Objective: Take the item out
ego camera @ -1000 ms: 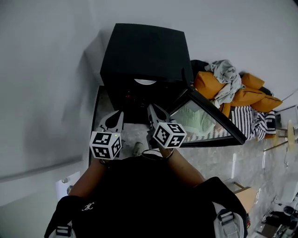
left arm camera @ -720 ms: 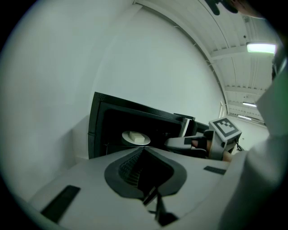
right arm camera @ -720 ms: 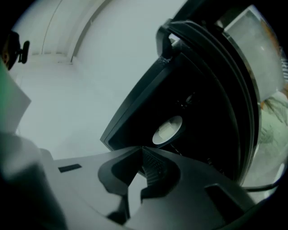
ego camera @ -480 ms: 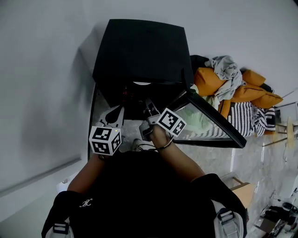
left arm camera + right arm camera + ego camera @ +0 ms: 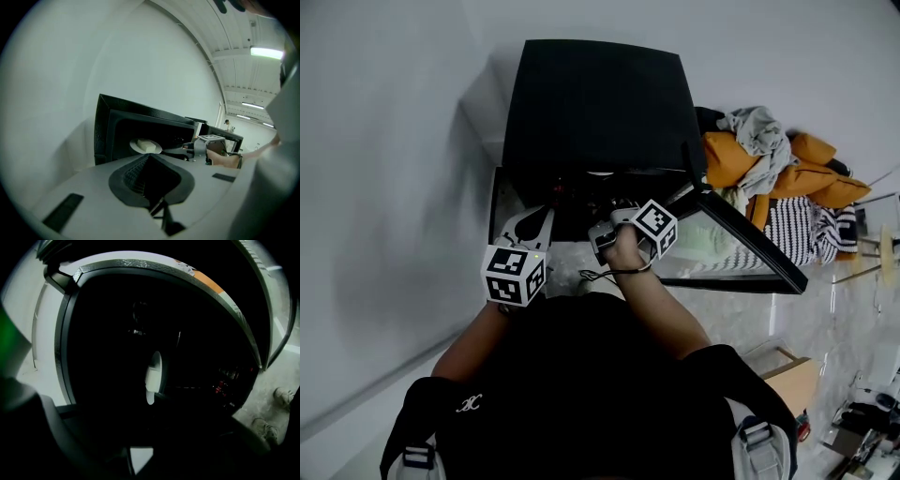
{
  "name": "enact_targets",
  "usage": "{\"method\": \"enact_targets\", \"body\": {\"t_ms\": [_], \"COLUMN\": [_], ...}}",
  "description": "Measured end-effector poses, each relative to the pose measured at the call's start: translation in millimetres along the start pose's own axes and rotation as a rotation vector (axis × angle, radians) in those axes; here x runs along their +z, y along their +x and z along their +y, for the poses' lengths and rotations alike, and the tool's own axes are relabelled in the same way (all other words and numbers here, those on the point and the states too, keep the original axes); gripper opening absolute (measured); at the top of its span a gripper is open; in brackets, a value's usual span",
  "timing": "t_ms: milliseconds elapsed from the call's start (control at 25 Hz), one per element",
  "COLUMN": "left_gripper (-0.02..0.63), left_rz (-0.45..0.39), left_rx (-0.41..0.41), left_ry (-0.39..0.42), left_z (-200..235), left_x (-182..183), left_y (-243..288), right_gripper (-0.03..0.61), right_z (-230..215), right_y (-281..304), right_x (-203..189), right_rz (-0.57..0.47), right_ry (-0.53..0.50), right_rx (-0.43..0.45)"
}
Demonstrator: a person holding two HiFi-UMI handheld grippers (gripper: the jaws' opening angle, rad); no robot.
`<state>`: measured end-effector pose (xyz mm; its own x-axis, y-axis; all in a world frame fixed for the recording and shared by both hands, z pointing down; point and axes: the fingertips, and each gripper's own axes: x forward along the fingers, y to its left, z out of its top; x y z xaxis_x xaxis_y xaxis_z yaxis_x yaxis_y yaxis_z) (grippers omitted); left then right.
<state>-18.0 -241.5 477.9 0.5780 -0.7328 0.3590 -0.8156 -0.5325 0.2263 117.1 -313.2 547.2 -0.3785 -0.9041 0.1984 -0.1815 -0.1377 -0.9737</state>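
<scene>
I see orange cushions under a grey cloth, striped fabric beside them, white wall left.

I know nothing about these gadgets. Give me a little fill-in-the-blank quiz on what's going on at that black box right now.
1. The door of the black oven stands ___.
2. Inside it, a pale block lies on a white ___.
3. The person's ___ tool reaches into the oven toward that block.

Missing words: open; plate; right.
</scene>
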Motion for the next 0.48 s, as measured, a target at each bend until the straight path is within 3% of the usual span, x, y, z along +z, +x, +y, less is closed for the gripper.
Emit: {"method": "enact_targets", "body": {"t_ms": [480], "left_gripper": [0.008], "left_rz": [0.034], "left_rx": [0.001], "left_ry": [-0.015], "left_z": [22.4], "left_x": [-10.8], "left_y": [-1.4], "right_gripper": [0.066], "right_z": [-24.3], "right_y": [26.4], "right_x": [9.3], "right_rz": [-0.052], "right_ry": [0.142], "right_rx": [-0.053]}}
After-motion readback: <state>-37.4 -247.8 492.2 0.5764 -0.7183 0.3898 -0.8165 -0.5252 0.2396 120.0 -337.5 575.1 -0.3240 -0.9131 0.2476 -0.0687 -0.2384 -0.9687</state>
